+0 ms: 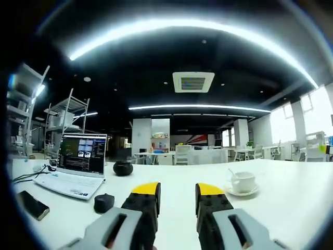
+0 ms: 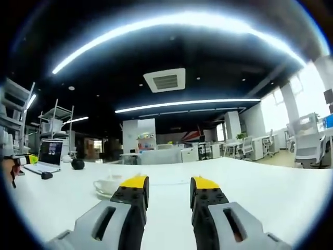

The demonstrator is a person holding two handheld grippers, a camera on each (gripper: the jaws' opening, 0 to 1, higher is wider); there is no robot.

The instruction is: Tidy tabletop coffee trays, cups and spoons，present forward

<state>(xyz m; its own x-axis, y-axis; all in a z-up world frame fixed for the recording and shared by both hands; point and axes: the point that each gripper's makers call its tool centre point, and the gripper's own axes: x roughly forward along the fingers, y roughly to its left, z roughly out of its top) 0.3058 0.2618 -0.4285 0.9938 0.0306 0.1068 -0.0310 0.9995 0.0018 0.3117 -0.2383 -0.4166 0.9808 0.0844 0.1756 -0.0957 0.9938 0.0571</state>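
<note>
A white coffee cup (image 1: pixel 243 182) stands on a white saucer (image 1: pixel 242 192) on the white table (image 1: pixel 291 198), to the right of and beyond my left gripper (image 1: pixel 178 191). That gripper is open, its yellow-tipped jaws apart with nothing between them. In the right gripper view the same cup (image 2: pixel 107 186) on its saucer (image 2: pixel 102 194) sits just left of the left jaw, partly hidden by it. My right gripper (image 2: pixel 166 183) is open too, with bare tabletop (image 2: pixel 270 192) showing between its jaws. I can make out no spoon or tray.
An open laptop (image 1: pixel 78 165) stands at the left of the table, with a phone (image 1: pixel 33 204), a small black object (image 1: pixel 104 202) and a round black object (image 1: pixel 123 167) near it. The laptop (image 2: pixel 47 156) appears far left in the right gripper view. Office desks and chairs fill the background.
</note>
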